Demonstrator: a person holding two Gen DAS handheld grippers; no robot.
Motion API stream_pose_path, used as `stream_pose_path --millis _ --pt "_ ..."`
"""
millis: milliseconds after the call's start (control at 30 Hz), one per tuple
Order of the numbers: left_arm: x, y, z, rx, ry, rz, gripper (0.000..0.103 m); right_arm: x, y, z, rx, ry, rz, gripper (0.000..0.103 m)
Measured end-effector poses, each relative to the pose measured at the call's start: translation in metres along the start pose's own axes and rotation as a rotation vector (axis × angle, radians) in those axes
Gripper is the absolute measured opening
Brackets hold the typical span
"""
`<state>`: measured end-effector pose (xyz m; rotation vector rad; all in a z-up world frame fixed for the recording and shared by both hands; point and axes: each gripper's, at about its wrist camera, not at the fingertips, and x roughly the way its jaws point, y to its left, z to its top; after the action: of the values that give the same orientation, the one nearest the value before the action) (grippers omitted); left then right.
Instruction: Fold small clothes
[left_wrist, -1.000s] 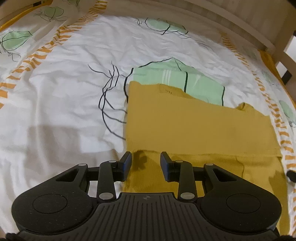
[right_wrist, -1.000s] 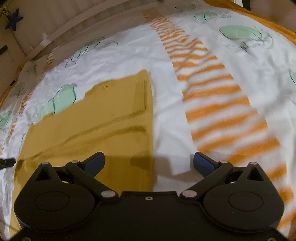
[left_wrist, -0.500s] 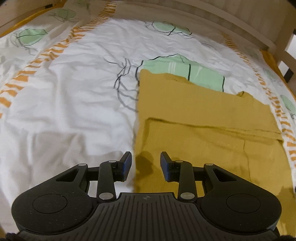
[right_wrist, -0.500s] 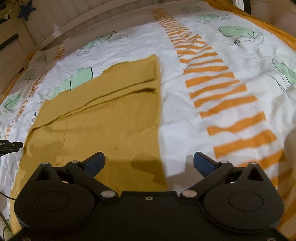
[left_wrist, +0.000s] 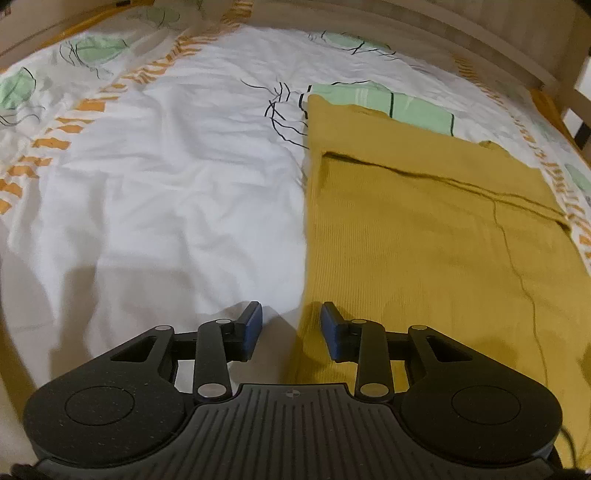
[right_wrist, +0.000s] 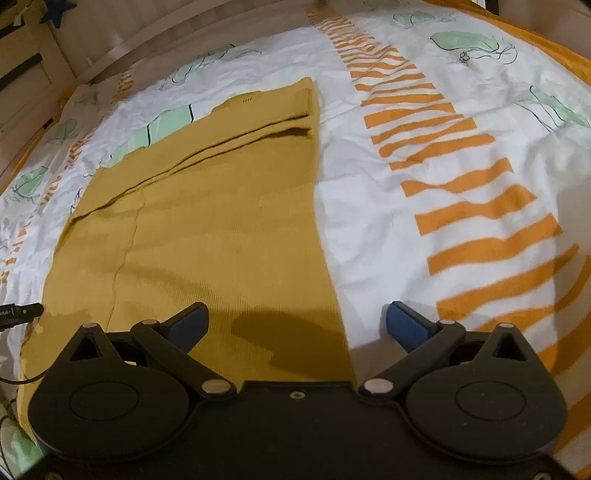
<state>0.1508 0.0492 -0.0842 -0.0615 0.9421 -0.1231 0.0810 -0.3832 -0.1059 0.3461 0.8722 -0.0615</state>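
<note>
A mustard-yellow knit garment (left_wrist: 417, 236) lies flat on the bed, folded over with a fold line across its far part. It also shows in the right wrist view (right_wrist: 207, 225). My left gripper (left_wrist: 291, 325) is open and empty, hovering over the garment's near left edge. My right gripper (right_wrist: 297, 323) is wide open and empty, straddling the garment's near right edge. The left gripper's tip (right_wrist: 22, 312) shows at the far left of the right wrist view.
The bed sheet (left_wrist: 166, 177) is white with green leaf prints and orange stripes (right_wrist: 469, 206). A wooden bed rail (left_wrist: 461, 40) runs along the far side. A wooden frame (right_wrist: 33, 70) stands at the back left in the right wrist view.
Both grippers have pulled back toward me and risen, so more of the garment shows. The left gripper has shifted left to the garment's edge. Both stay open.
</note>
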Motion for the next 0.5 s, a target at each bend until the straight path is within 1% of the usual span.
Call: stream_pose_path --millis 133,267,333,433,500 --pt "-0.007 0.001 -0.015 0.002 -0.009 -0.006 0.039 -0.004 -0.001 -0.008 -0.006 0.016 0.008 0.103" --pt "-0.015 0.000 -0.028 0.026 -0.015 -0.017 0.044 -0.007 0.000 -0.013 -0.016 0.053 0.019 0.103" --pt "-0.020 -0.002 -0.035 0.033 -0.024 -0.016 0.045 -0.009 0.001 -0.016 -0.007 0.071 0.019 0.103" --pt "-0.029 0.000 -0.049 0.005 -0.045 -0.034 0.045 -0.011 -0.001 -0.021 0.019 0.080 0.033 0.103" --pt "-0.034 0.004 -0.061 -0.017 -0.056 -0.068 0.048 -0.014 -0.004 -0.023 0.047 0.082 0.057 0.103"
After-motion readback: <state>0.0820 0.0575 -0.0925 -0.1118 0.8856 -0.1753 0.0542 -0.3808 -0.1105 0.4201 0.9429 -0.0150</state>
